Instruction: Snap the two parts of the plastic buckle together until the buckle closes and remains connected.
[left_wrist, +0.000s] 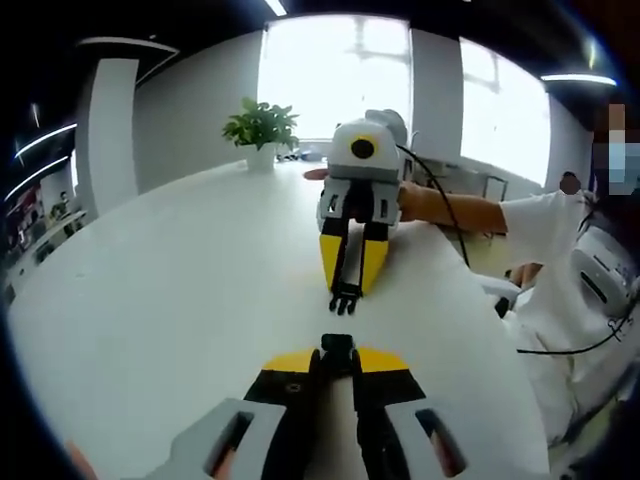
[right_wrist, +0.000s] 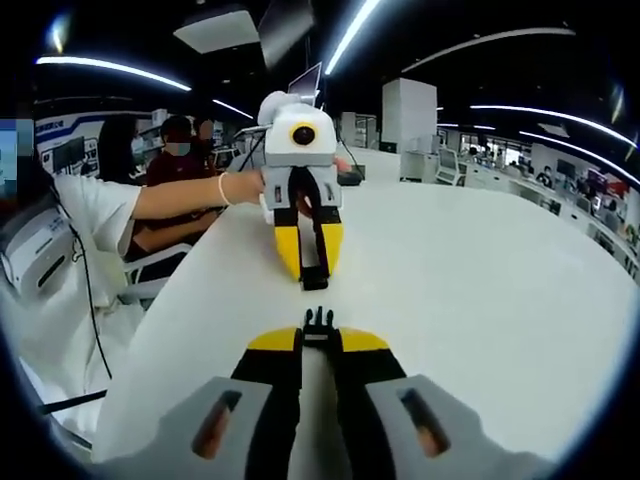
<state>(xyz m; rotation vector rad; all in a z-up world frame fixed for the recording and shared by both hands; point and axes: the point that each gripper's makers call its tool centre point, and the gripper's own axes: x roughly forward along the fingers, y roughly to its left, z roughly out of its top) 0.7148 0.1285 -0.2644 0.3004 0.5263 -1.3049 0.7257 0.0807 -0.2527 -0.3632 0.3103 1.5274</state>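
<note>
My left gripper (left_wrist: 338, 360) is shut on the black socket half of the buckle (left_wrist: 338, 346), which sticks out past its yellow tips. Facing it over the white table (left_wrist: 180, 290), my right gripper (left_wrist: 350, 285) is shut on the pronged half (left_wrist: 345, 299), prongs aimed at the socket. A short gap separates the two halves. In the right gripper view, the right gripper (right_wrist: 318, 342) holds the pronged half (right_wrist: 318, 321) low in the picture. Opposite it, the left gripper (right_wrist: 313, 268) carries the socket half (right_wrist: 314, 279). Both halves line up nearly end to end.
A potted plant (left_wrist: 262, 128) stands at the table's far end. A person's arm (left_wrist: 450, 205) and white sleeve (left_wrist: 545, 225) reach in along the table's edge. Seated people (right_wrist: 180, 150) and a laptop (right_wrist: 305, 85) are beyond the table. Open tabletop lies on either side.
</note>
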